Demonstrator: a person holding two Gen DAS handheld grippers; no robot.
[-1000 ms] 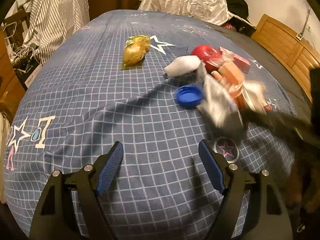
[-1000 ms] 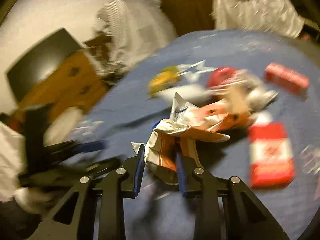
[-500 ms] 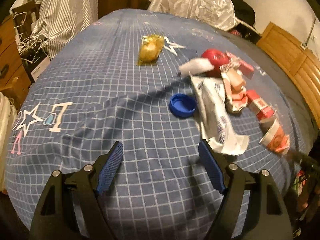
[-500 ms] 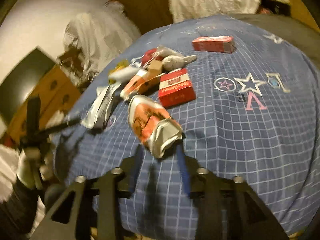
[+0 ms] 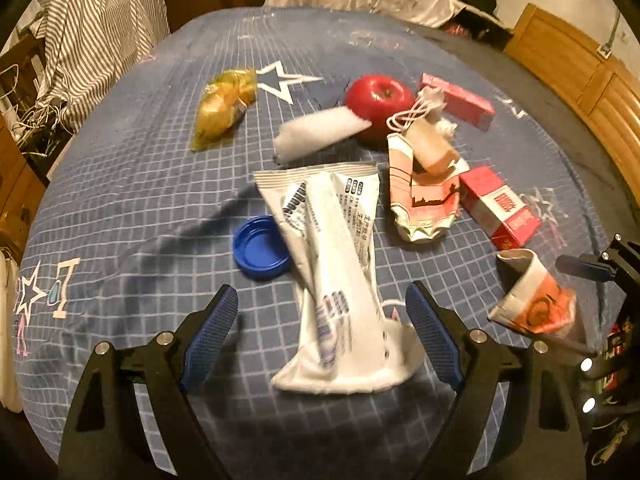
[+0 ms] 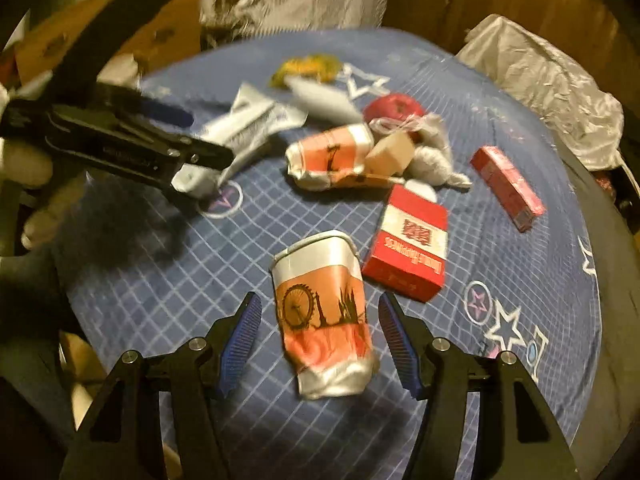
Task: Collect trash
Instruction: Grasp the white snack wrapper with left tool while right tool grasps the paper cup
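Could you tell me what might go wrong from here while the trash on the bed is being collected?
The crushed paper cup lies loose between the right gripper, whose jaws have just been opening; near the bed's edge, it could roll off. The apple sits among wrappers and could get grabbed as trash. The left gripper may snag the bedspread under the white packet.

A crushed orange-and-white paper cup [image 6: 324,316] lay on its side, untouched, between the right gripper [image 6: 320,344]'s just-opened jaws.

two crushed paper cups [image 6: 324,312] [image 6: 332,152], two red cigarette packs [image 6: 412,248] [image 6: 506,188], one red apple [image 5: 378,98], one blue lid [image 5: 260,247], one white foil wrapper [image 5: 340,264], one yellow snack bag [image 5: 224,106], one white tissue wad [image 5: 316,136]
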